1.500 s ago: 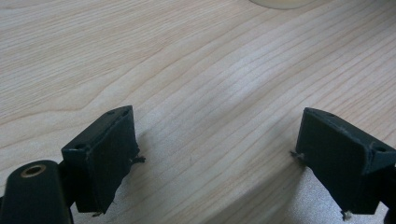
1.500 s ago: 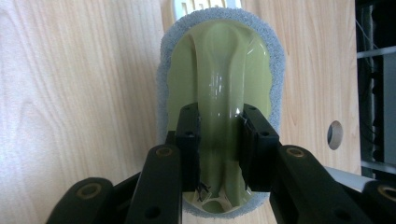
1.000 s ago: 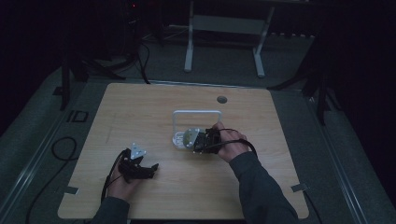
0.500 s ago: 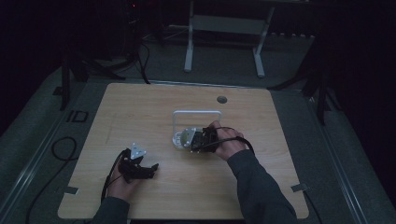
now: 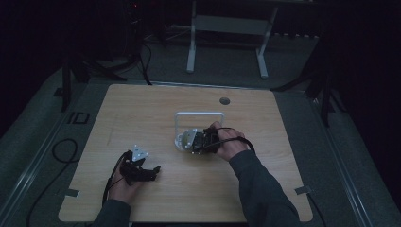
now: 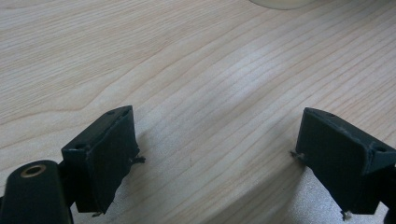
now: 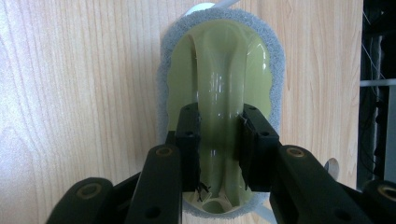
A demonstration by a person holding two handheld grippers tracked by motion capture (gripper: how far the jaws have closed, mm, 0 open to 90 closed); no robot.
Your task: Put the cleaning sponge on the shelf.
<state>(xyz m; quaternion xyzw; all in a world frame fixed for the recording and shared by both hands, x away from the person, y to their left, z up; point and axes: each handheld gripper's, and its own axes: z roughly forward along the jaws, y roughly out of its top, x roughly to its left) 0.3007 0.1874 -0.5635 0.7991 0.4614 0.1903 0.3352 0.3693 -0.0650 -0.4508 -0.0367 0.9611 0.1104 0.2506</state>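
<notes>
1. High view: the light wooden table (image 5: 142,113) has rounded corners, and bare board runs wide towards 12 o'clock and 9 o'clock, with a broad strip free along the 3 o'clock edge too.
2. A small round grey grommet (image 5: 225,100) sits near the far edge, at about 12 o'clock from the table's middle.
3. A white wire frame (image 5: 199,115) stands just past the middle, with its open side facing the person.
4. I count two grippers, two hands, one brush, one frame and one grommet.
5. The right gripper (image 5: 198,142) lies near the centre, just at 6 o'clock of the frame, clamped on the handle of the pale green oval scrubbing brush with a grey foam rim (image 7: 219,60).
6. Seen along the right gripper's own jaws, the brush's raised glossy handle runs up the middle of the oval, and both black pads press its sides; the grey rim rests flat on the wood.
7. The left gripper (image 5: 142,170) rests at about 7 o'clock of the brush, well apart from it, near the person's edge.
8. Its jaws stand wide with nothing but wood grain between them.
</notes>
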